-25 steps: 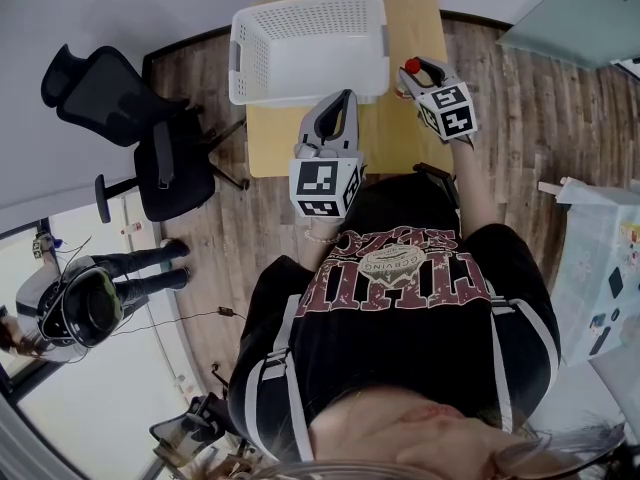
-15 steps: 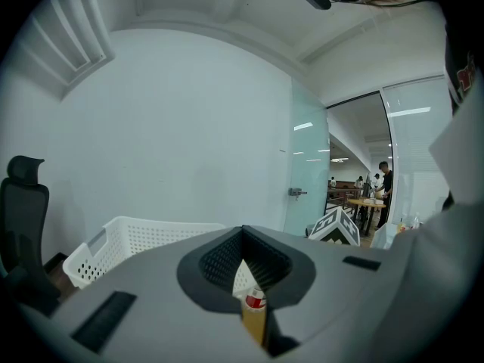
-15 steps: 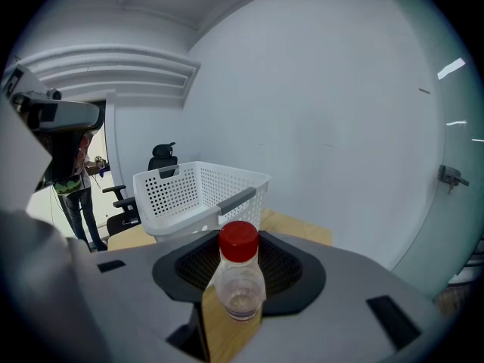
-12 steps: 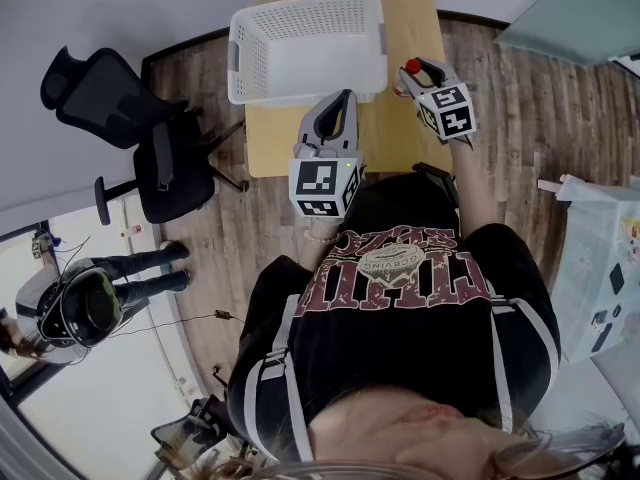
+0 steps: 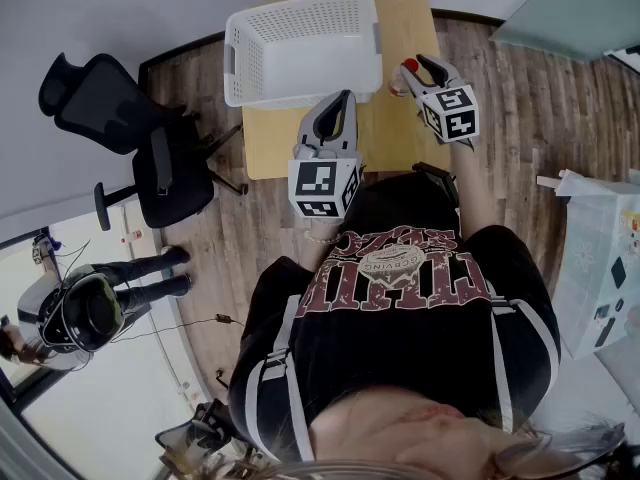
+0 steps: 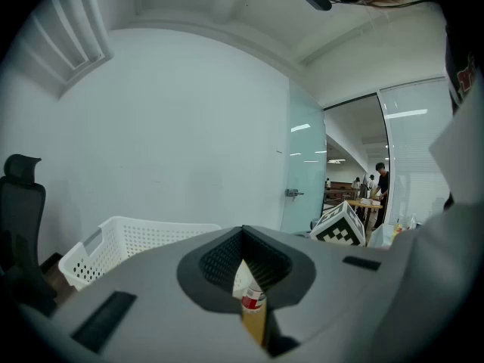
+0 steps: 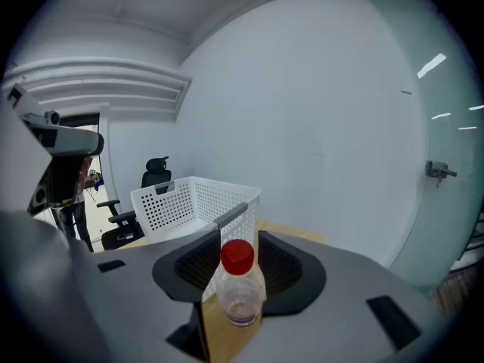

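Right tool (image 5: 418,66) clenched on a clear bottle (image 7: 240,290) with a red cap, upright between its jaws; the bottle sits at the far right of the wooden worktop (image 5: 390,133), just right of the white perforated basket (image 5: 300,8) — whether its base rests on the wood cannot be told; left tool (image 5: 345,98) closed on nothing — jaws together, only a slit between them — above the worktop's near edge, near the basket; black office chair (image 5: 130,133) on the floor, well left.

Bright, even light; fisheye-warped edges
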### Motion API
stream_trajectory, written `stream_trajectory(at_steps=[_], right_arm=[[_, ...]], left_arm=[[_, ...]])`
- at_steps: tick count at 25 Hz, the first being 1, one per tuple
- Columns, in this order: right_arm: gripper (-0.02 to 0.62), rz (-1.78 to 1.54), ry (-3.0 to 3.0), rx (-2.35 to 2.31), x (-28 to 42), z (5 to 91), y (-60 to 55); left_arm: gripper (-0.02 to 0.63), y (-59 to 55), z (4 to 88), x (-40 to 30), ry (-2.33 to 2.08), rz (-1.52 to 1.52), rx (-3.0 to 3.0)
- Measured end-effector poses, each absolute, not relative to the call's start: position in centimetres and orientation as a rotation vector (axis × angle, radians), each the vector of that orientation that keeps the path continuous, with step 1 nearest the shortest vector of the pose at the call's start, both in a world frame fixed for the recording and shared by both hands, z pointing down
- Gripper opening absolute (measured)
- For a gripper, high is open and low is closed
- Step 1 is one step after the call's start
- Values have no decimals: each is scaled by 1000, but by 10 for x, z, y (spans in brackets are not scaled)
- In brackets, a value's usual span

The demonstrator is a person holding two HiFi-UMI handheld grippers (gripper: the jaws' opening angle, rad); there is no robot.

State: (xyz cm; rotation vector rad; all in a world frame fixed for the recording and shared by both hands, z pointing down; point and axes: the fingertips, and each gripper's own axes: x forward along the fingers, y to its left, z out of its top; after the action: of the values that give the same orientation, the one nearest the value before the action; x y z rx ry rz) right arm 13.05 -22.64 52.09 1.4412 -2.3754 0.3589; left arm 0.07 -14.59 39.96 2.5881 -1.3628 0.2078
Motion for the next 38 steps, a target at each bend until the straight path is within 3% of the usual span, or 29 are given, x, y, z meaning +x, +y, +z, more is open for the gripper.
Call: stream_trajectory(at_steps=[9, 22, 38], right_arm=[[164, 304, -2462, 1473, 126, 472, -222], [58, 223, -2515, 1528, 122, 427, -212], [20, 186, -2610, 1599, 119, 375, -181]], left_arm=[[46, -154, 396, 5, -1338, 194, 2598], [46, -165, 394, 15, -1278, 187, 2625], [45, -160, 386, 30, -1196, 176, 2675]])
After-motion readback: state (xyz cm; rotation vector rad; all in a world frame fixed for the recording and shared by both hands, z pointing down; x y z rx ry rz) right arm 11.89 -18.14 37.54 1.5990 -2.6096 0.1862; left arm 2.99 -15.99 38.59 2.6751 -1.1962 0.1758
